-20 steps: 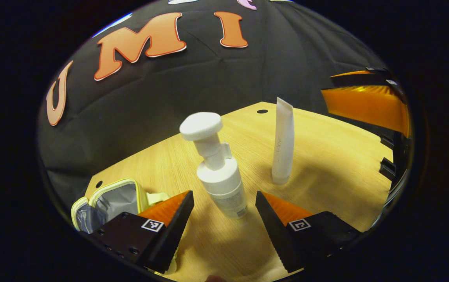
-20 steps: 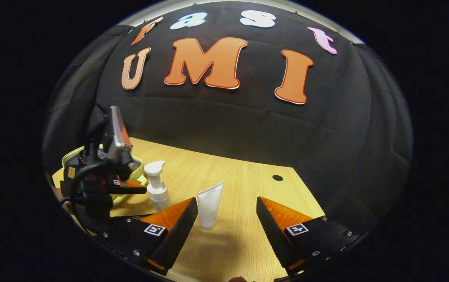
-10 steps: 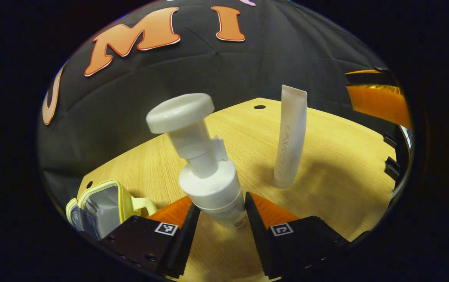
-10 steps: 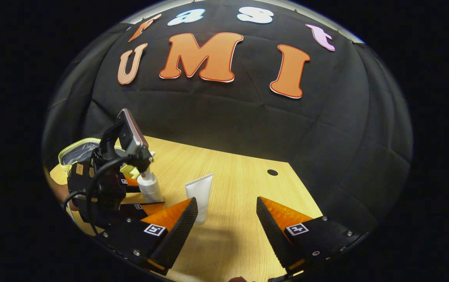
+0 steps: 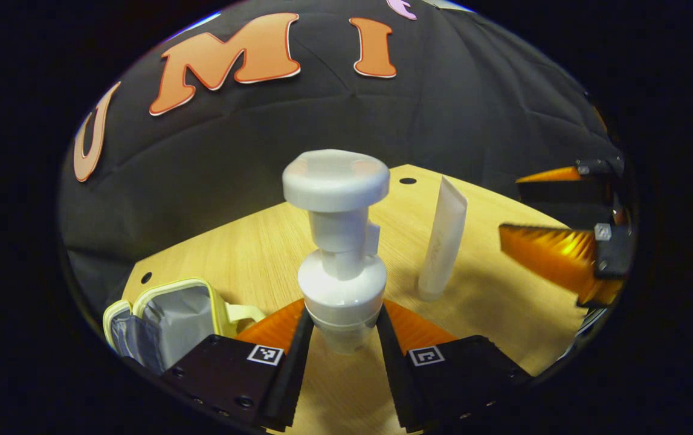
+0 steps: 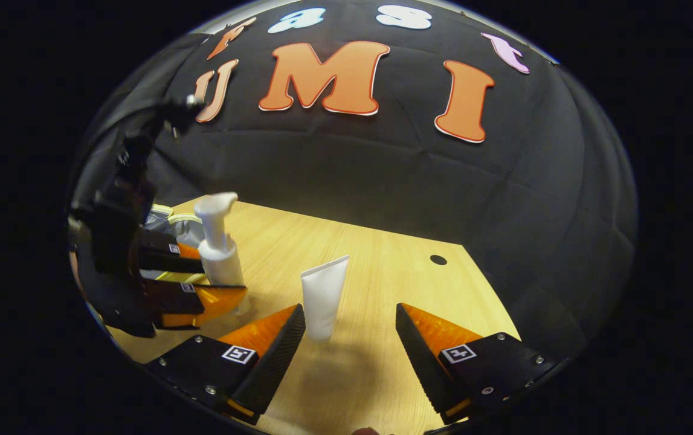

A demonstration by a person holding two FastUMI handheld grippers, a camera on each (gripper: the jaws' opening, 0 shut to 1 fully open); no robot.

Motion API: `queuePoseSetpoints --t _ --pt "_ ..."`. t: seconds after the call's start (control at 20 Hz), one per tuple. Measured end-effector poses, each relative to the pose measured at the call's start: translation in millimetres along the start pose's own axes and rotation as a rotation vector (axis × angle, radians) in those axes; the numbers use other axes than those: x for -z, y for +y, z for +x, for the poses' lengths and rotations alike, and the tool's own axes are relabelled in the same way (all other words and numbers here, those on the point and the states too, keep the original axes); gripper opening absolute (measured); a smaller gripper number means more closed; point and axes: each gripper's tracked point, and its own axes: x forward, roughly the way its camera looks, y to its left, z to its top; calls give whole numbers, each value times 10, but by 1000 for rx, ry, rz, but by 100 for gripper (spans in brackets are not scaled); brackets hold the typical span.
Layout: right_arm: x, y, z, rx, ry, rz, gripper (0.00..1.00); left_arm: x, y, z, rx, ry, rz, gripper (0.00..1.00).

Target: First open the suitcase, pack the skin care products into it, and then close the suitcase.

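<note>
Light wooden table (image 6: 382,266) with a small dark hole (image 6: 438,260) near the far edge. On top, white tube (image 6: 323,297) standing upright on its cap, and open yellow-rimmed suitcase (image 5: 168,314) resting at the left side.

We list a light wooden tabletop (image 6: 376,266) with fine straight grain, its far corner bearing one small round dark hole (image 6: 438,260); a second such hole (image 5: 146,277) sits near its left edge. Black cloth wall (image 6: 346,175) stands behind.

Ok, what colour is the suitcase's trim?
Pale yellow trim on the suitcase, grey lining inside; clearest in the left gripper view.
</note>
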Motion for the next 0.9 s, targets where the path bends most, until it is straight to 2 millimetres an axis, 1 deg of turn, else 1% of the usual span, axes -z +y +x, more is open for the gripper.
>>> queuePoseSetpoints --t 0.15,0.25,0.4,0.45,0.5,0.6,0.7,0.8,0.85,0.9 --pt "82 71 154 -25 19 -1 96 -150 151 -194 -35 -18 -31 61" --pt "142 112 259 -45 33 5 96 -248 284 -364 -63 -33 -49 61" --pt "231 165 407 -71 50 -2 96 -316 459 -586 -106 -40 -76 61" --pt "253 184 462 -79 58 -4 96 -319 527 -663 -123 -40 -86 60" --pt "276 199 515 -87 64 -2 96 -273 582 -693 -140 -39 -95 60" --pt "349 245 625 -104 83 5 96 -263 710 -861 -172 -32 -118 60" --pt "444 289 713 -123 113 10 95 -235 820 -981 -202 -24 -145 60" --pt "503 344 796 -142 126 18 91 -201 916 -1086 -234 -16 -160 60" --pt "549 358 854 -143 134 19 84 -179 978 -1133 -250 -11 -166 60" --pt "598 371 893 -141 152 20 81 -145 1037 -1173 -262 -4 -170 60"
